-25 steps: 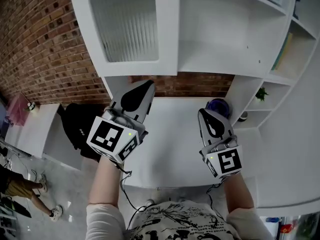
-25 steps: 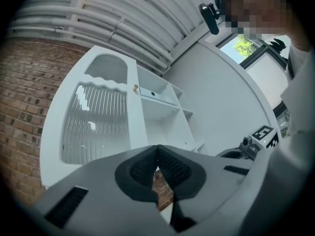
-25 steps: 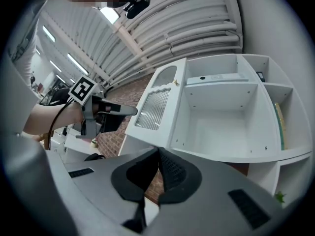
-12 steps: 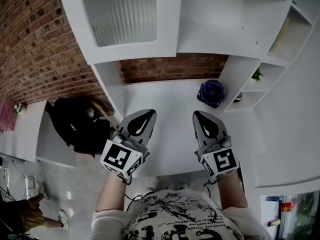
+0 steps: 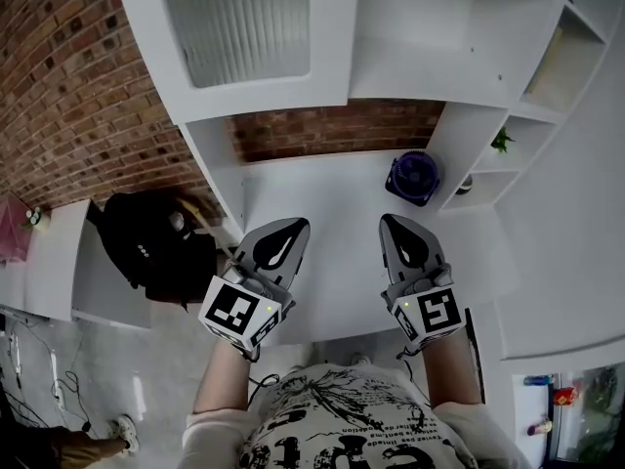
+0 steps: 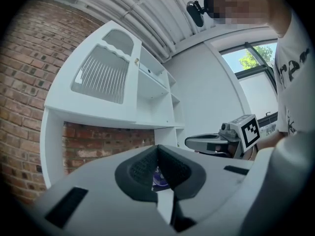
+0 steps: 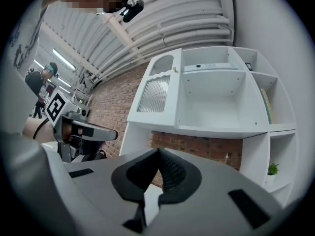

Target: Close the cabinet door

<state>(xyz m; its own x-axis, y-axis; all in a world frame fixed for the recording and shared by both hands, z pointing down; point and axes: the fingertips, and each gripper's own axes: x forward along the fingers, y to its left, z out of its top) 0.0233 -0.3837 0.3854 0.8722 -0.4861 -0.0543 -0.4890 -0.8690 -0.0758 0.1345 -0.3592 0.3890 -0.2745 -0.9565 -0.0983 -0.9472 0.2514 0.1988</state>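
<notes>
White desk point(image 5: 332, 189) below; left gripper point(image 5: 296, 225) closed, empty; right gripper point(image 5: 389, 221) closed, empty.

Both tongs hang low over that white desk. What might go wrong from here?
1. The right tongs, shut and empty, point toward the small round dark-blue object on the white desk; a careless forward push might knock it over.
2. The white cabinet door with the ribbed pane looks closed, but I cannot tell whether it sits fully flush, so it might swing back open.
</notes>
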